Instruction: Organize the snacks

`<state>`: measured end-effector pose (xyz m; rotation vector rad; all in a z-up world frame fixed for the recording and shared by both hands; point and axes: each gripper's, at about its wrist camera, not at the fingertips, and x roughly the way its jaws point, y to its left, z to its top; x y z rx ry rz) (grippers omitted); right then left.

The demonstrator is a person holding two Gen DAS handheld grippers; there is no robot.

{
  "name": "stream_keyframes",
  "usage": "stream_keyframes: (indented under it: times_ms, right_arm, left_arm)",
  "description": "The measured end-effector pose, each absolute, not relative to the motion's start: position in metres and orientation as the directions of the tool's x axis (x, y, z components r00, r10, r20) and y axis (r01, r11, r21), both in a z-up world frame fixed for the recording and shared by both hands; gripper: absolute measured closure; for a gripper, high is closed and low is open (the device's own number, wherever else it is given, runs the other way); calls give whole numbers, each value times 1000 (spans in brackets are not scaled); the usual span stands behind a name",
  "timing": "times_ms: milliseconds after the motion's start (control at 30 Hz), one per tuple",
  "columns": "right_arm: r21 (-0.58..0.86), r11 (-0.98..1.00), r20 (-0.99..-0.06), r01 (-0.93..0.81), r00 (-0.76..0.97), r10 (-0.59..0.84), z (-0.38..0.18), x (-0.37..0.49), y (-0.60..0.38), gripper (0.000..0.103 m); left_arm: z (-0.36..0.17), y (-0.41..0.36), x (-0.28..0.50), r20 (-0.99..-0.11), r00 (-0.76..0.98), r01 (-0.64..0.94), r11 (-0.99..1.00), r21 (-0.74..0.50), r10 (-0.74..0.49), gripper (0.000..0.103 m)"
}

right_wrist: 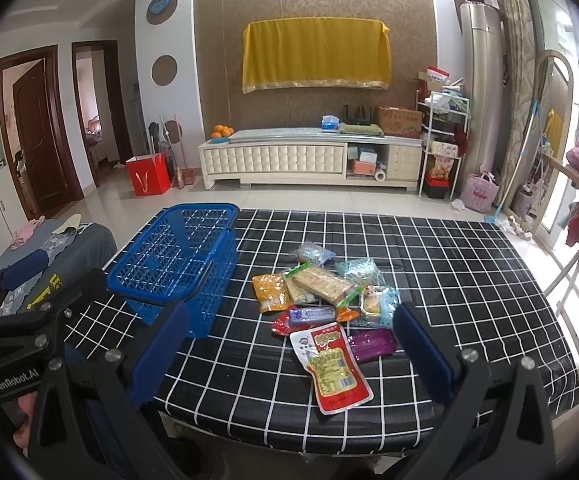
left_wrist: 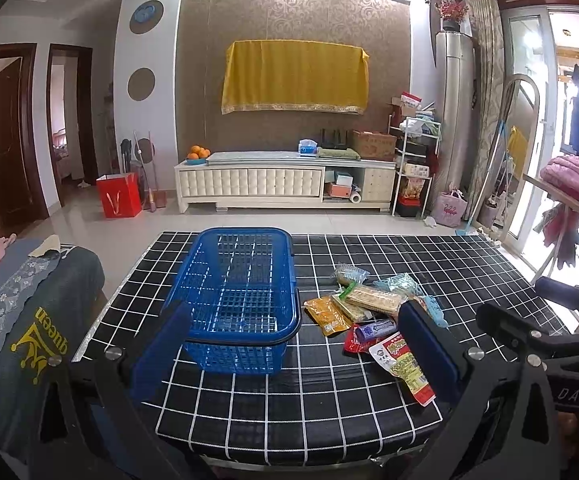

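Snacks loose on the bench, nothing picked up yet

The snack packets [right_wrist: 321, 304] lie heaped beside the empty blue basket [right_wrist: 177, 264] on the checked bench [right_wrist: 449, 264], handy for dropping in; the right tool [right_wrist: 289, 356] hangs spread over the red-and-white packet [right_wrist: 331, 366], the left tool [left_wrist: 289, 356] spread near the basket

Basket [left_wrist: 237, 300] blue lattice. Table cover [right_wrist: 429, 280] black, white grid lines. Nearest packet [right_wrist: 331, 366] red, white, yellow label. Pouch [right_wrist: 270, 286] orange. Wrapper [right_wrist: 371, 343] purple. Wall cloth [left_wrist: 295, 76] mustard yellow, gold trim. Floor bag [left_wrist: 118, 195] red. Finger pads [right_wrist: 160, 354] blue.
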<state>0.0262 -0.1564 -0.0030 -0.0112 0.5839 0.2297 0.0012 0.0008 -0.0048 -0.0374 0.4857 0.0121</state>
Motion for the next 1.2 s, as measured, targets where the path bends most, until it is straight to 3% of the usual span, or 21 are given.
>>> stream_keyframes:
  times_ms: [667,933,1200]
  right_arm:
    - [68,977,-531,-204,821,209,5,33,-166,0]
    - [94,984,-535,-149,826,176,15,73,-198,0]
    - [117,987,-585,-113,795,160,6,130,-237,0]
  left_arm:
    - [0,-4,14,-468,883,13,998,-59,-39,0]
    - [10,-33,60,-481,870,97,994,-42,-105,0]
    - [3,-71,128,-561,810,176,983,-40,-168,0]
